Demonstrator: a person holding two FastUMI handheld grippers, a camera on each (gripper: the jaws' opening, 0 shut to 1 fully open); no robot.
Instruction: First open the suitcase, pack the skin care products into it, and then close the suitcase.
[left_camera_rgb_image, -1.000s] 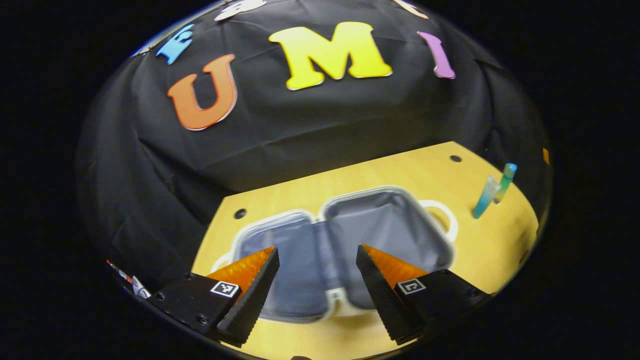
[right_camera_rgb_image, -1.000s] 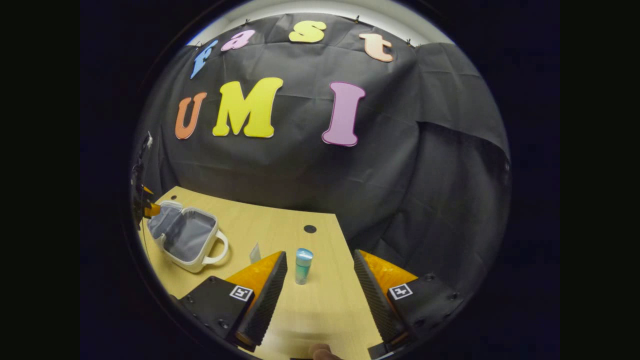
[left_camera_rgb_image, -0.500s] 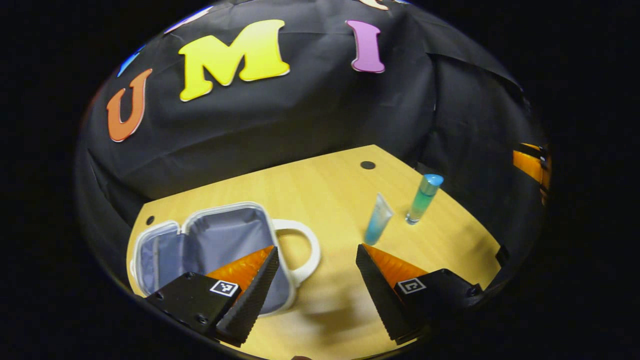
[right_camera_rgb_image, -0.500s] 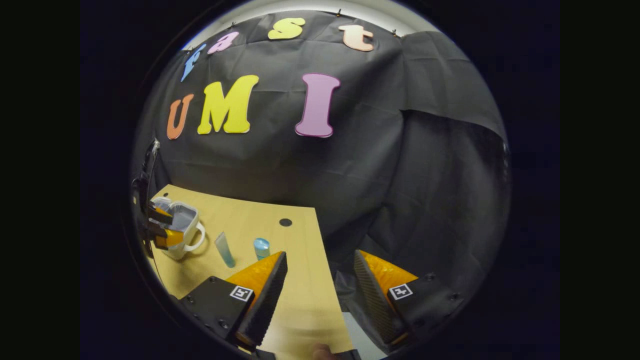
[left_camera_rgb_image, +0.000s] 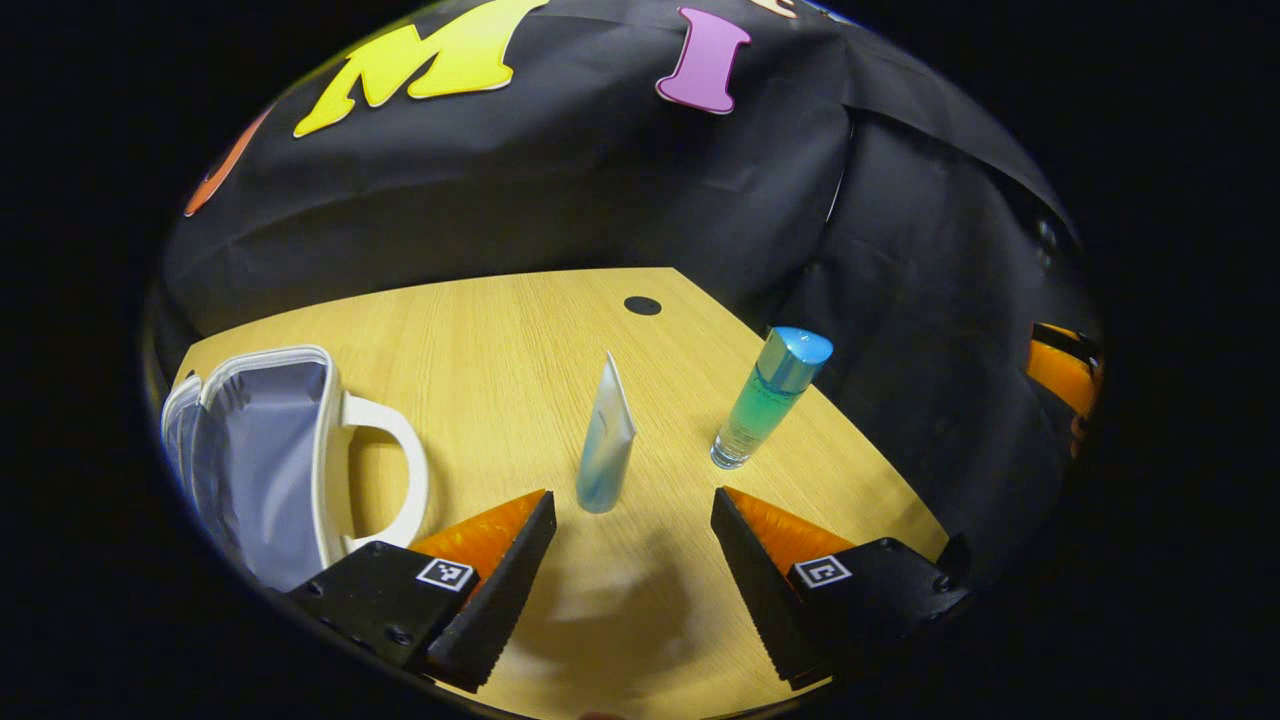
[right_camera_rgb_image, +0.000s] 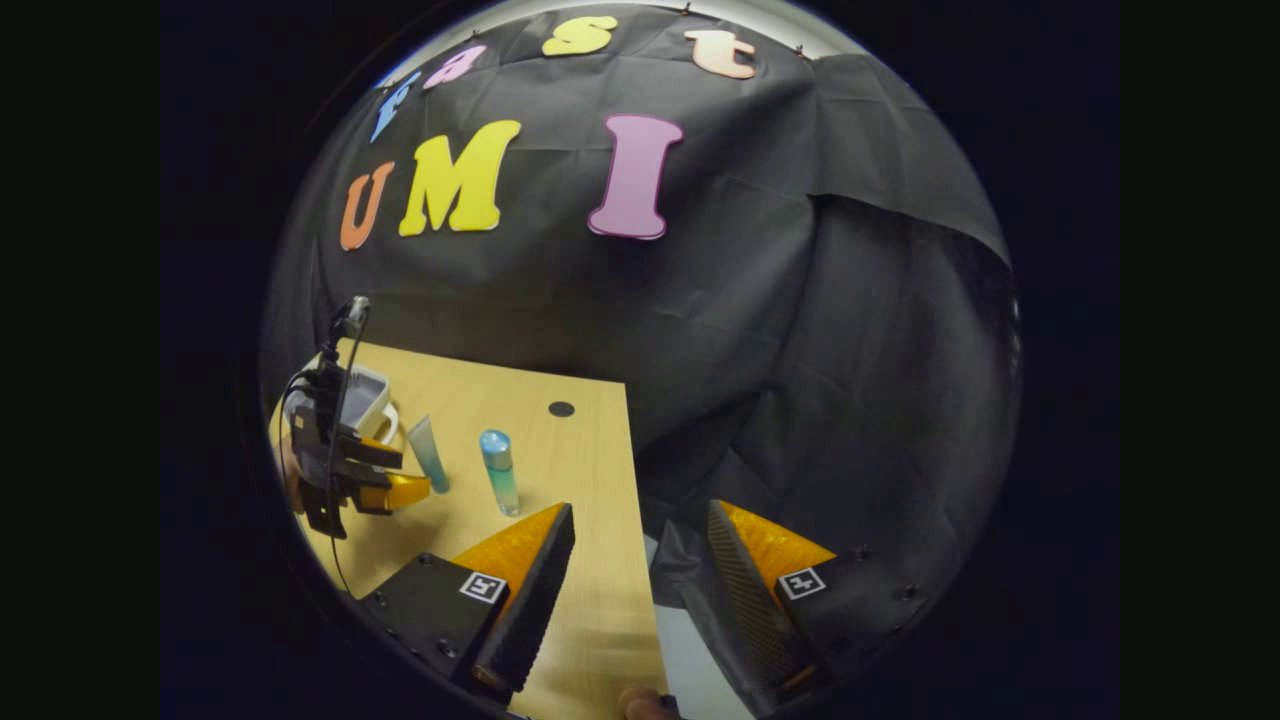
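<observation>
Tube (left_camera_rgb_image: 605, 440) stands mid-table (left_camera_rgb_image: 500, 340), just beyond open left hand-held gripper (left_camera_rgb_image: 632, 510).

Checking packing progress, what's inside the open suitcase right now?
The visible part of the suitcase shows only grey lining. The tube and bottle stand outside on the table. Its far half is out of sight.

Recording booth, staged: black cloth wall (right_camera_rgb_image: 700, 330) draped behind and around a pale wooden worktop (left_camera_rgb_image: 500, 350); cabled handheld tongs (right_camera_rgb_image: 395, 478) at worktop's edge.
</observation>
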